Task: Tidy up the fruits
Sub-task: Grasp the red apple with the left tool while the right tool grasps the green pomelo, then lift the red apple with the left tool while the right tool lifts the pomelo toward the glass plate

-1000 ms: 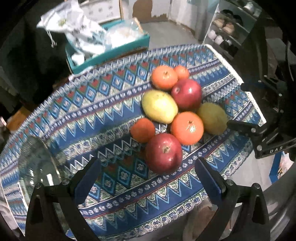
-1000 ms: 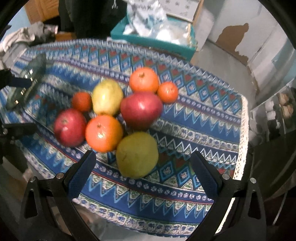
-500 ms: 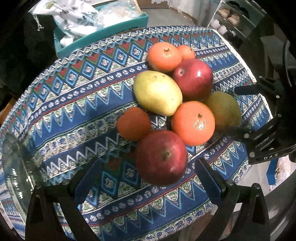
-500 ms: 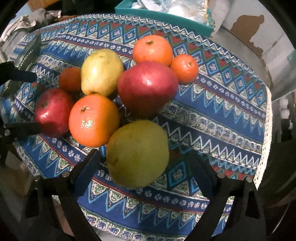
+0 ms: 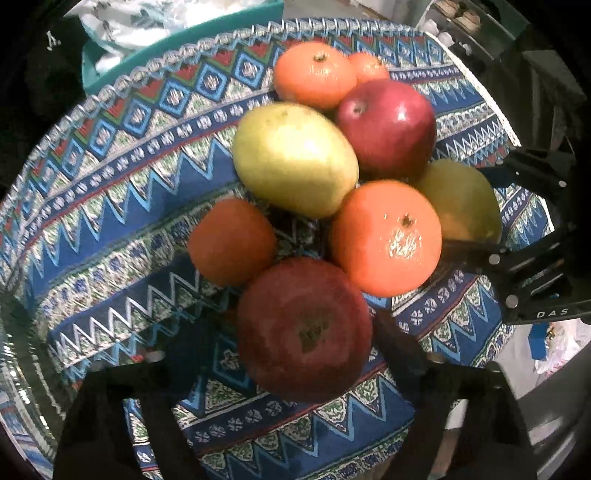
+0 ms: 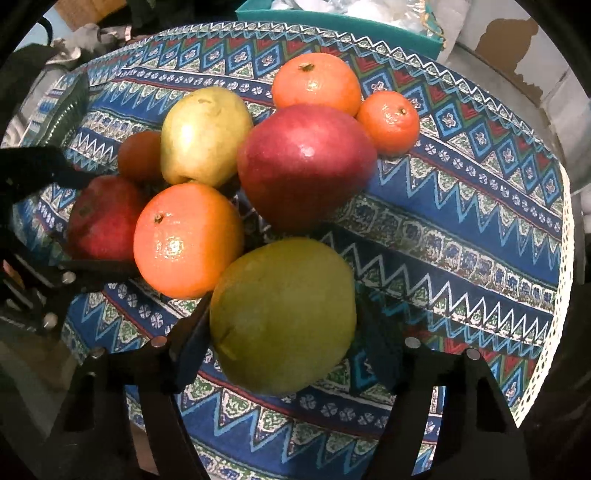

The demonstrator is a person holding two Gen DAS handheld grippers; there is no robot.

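Left gripper: fingers spread wide either side of the near apple; whether the pads touch it I cannot tell
Right gripper: fingers apart, flanking the green pear; left pad right against its skin, right pad close beside it
Landmark: big orange in the middle of the heap; all fruit lies on the patterned cloth
Near apple: just left of the big orange, touching it
Green pear: just in front and right of the big orange, touching it
Yellow pear: behind the big orange, crowding it
Large red apple: right and behind the big orange, pressed against the green pear's far side
Dark tangerine: behind and left of the big orange, half hidden by the yellow pear
Far orange and small tangerine: well behind the big orange, beyond the large red apple
Teal box: past the cloth's far edge
Glass dish: well left of the big orange, at the cloth's edge
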